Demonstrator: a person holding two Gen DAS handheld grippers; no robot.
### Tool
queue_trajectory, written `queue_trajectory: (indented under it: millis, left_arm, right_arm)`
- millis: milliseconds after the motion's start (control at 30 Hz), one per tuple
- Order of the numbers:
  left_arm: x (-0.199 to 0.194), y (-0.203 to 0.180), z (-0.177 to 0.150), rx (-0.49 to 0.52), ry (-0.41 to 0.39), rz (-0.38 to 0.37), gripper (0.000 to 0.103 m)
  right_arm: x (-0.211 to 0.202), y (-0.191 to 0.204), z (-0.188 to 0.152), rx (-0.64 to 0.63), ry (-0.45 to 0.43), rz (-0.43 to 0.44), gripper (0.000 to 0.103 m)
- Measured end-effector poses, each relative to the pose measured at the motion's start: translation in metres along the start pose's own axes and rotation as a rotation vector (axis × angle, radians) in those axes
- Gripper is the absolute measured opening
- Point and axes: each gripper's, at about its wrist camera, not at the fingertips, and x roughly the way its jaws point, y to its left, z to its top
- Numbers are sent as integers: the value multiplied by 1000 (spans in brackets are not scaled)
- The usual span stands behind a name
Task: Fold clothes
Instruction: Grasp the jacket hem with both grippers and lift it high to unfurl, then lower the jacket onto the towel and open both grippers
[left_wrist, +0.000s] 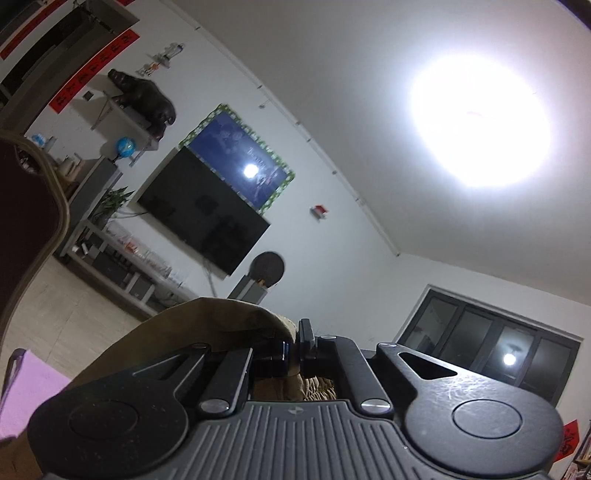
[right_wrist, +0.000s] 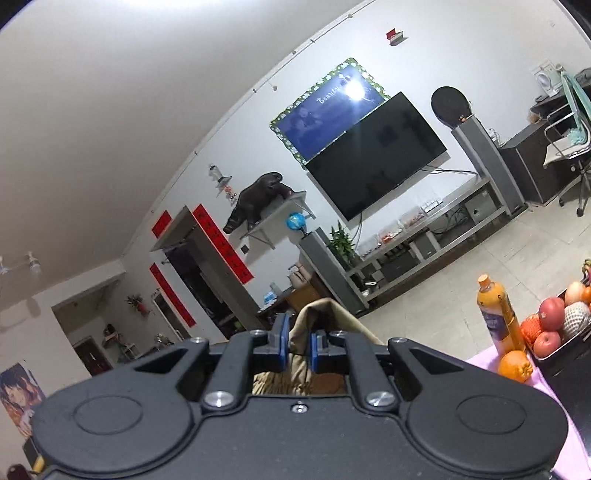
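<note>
A khaki garment (left_wrist: 207, 325) bulges up in front of my left gripper (left_wrist: 294, 349), whose pads are pinched shut on a fold of it. More gathered khaki cloth shows under the fingers. In the right wrist view the same khaki garment (right_wrist: 321, 314) rises between the blue pads (right_wrist: 283, 341), and my right gripper (right_wrist: 297, 349) is shut on that cloth. Both grippers point roughly level into the room, with the garment lifted off the surface. Most of the garment hangs out of sight below the gripper bodies.
A pink cloth-covered table (left_wrist: 29, 391) lies at lower left. An orange juice bottle (right_wrist: 500, 317), a loose orange (right_wrist: 515, 365) and a tray of fruit (right_wrist: 561, 321) stand at the right. A dark cushion edge (left_wrist: 26, 221) is at far left. A wall TV (right_wrist: 376, 155) is ahead.
</note>
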Motion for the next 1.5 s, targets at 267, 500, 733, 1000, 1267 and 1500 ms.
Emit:
queue_trajectory:
  millis: [267,500,733,1000,1267,1500]
  left_arm:
    - [138,130,-30,-89,264,285,3]
    - [162,90,21,43,122,158,3]
    - [103,94,-30,19,151,56,7]
    - [77,238,-243,-266,498,406,5]
    - [56,292,-306,-312,619,573,4]
    - [42,277,-300,-276,566,572,4]
  right_arm:
    - [142,-67,-23,43,193,-197,11]
    - [154,-53,24,-49,0,-128,11]
    - [69,-57,1,-179,-37,-49,11]
    - [108,-210,-198,12,406,-310,11]
    - [100,-268,-312,161,605,-487,11]
    - [86,-258,-298,99,555,-467,11]
